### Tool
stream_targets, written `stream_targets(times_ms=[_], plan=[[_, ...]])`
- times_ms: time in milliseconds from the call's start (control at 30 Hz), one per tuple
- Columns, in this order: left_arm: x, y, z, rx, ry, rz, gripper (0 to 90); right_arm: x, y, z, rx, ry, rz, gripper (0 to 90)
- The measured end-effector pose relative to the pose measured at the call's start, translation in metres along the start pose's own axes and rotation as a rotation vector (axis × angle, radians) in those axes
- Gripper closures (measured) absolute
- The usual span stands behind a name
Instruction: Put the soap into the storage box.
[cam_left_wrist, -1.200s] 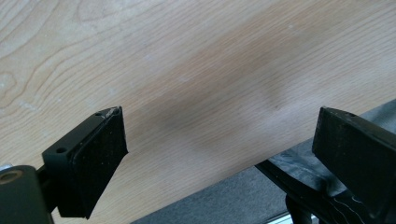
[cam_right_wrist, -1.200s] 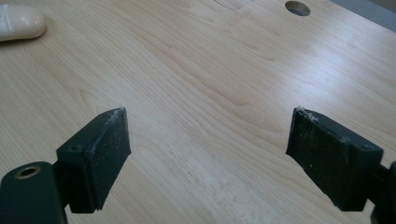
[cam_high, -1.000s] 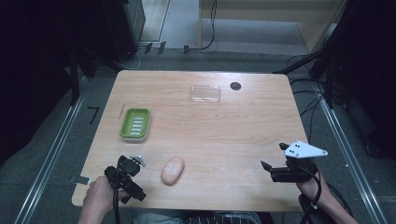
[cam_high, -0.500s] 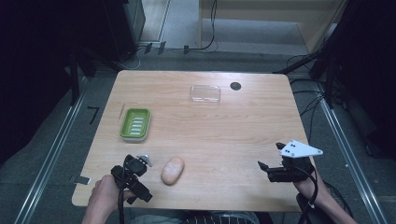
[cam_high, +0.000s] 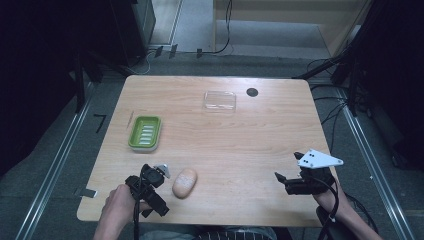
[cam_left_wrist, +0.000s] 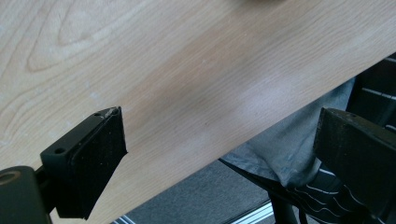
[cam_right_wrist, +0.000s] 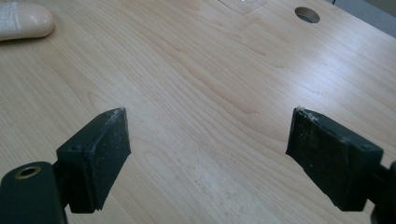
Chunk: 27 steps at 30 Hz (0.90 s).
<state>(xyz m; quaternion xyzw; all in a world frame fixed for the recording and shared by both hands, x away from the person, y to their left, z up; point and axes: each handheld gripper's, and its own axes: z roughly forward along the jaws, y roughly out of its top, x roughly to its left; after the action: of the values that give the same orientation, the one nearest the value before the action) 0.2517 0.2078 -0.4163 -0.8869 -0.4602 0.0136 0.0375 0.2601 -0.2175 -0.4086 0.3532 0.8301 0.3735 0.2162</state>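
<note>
Basically soap bar (cam_high: 184, 182): pale beige oval, flat on table; both claws wide apart, w/ nothing gripped.

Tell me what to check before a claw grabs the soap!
1. Left claw open: ok, jaws wide apart.
2. Right claw open: ok.
3. Both claws empty: ok.
4. Soap free to grab: ok, it lies alone on the table.
5. Left claw aimed at the soap: not ok, it faces the table edge.
6. Green dish empty: ok, as far as visible.
</note>
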Motion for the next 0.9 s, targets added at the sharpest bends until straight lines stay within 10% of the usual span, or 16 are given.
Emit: stream_targets(times_ms=[900], plan=[[-0.014, 0.047, -0.002, -0.018, -0.028, 0.068, 3.2, -0.001, -0.001, 0.000, -0.003, 0.000, -0.003, 13.3]])
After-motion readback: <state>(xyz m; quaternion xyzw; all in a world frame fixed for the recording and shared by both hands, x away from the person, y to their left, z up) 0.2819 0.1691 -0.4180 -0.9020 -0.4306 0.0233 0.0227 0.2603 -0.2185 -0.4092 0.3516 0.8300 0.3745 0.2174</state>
